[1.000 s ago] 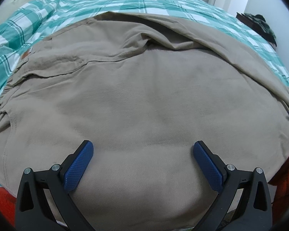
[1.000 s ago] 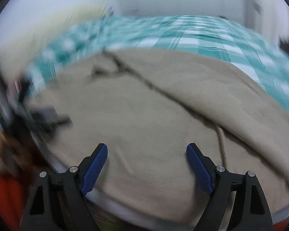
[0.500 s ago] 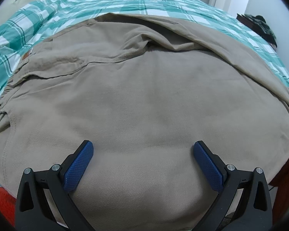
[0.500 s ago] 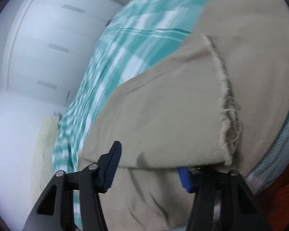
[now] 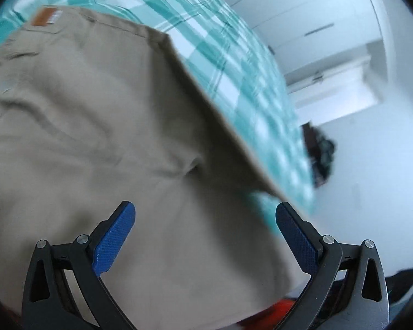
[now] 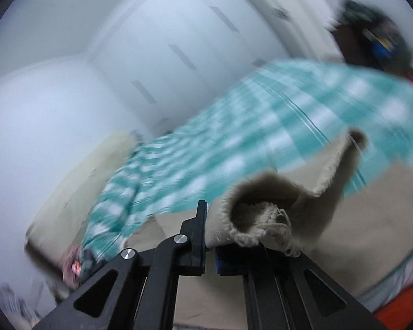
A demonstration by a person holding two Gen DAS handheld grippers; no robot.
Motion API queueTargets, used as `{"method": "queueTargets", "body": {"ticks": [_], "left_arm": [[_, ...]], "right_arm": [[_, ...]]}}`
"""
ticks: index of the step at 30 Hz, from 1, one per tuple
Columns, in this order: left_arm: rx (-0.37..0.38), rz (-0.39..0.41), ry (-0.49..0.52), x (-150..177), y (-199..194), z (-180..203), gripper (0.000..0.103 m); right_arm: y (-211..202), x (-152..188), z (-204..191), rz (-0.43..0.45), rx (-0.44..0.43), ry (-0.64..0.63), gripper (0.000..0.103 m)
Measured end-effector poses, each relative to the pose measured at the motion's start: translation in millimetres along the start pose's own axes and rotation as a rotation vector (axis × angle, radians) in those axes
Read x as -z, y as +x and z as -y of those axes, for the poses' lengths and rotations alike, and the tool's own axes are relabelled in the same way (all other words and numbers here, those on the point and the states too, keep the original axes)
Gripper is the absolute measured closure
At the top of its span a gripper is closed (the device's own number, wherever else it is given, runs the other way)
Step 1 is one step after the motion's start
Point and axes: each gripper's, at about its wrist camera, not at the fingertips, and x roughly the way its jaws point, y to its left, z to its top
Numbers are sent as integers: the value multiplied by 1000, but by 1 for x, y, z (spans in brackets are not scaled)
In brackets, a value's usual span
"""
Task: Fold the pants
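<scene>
The left gripper [image 5: 205,236] hovers over the khaki pants [image 5: 96,143], its blue pads [image 5: 114,238] spread wide apart with nothing pinched between them. The pants lie spread on a bed covered in a teal-and-white checked sheet [image 5: 234,63]; an orange-brown label [image 5: 45,18] shows at their waistband in the upper left of the left wrist view. Beyond the bed stand white cupboard doors [image 5: 303,8]. On the right, the right gripper [image 6: 210,250] has its jaws closed on the frayed hem [image 6: 261,220] of a pant leg, which curls up above the fingers. The rest of the khaki cloth trails behind on the sheet. The right wrist view is blurred
</scene>
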Motion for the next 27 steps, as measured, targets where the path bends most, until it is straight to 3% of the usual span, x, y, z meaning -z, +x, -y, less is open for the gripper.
{"method": "queueTargets", "body": {"ticks": [3,6,9,11,12,13,14,17,18,21,24,26,27], "left_arm": [[5,33,-49,-26,7,2,1],[50,17,-92,-45,16,4,1],[17,6,-80,-58,23,8,2],[-11,-5,-67,-61,27,11,10],[-15,-29,-58,-60,30,13,44],[-21,-64,-47,-59,35,12,94],[-59,-103,-34,-56,40,13,102],[-164,-127,7,-45,48,23,100],[-166,-110,21,-45,46,32,100],[-103,1,71,-45,17,71,99],[-62,138,208,-26,-34,108,98],[-75,167,283,-7,-54,108,96],[-78,146,302,8,-57,100,96]], "right_arm": [[-26,-6,-27,29,-59,-86,98],[-49,-6,-42,41,-104,-147,99],[-75,-6,-45,38,-132,-176,99],[-89,-5,-39,33,-156,-169,99],[-97,-5,-34,30,-164,-164,99],[-102,-6,-28,26,-155,-162,99],[-104,-7,-19,16,-130,-160,99],[-78,-14,24,-112,5,-101,99],[-54,-18,45,-174,116,-89,99],[-10,-42,69,-181,256,-130,99],[-2,-91,52,-12,168,-166,99],[-16,-113,36,76,81,-229,99],[-20,-115,33,76,75,-252,99]]}}
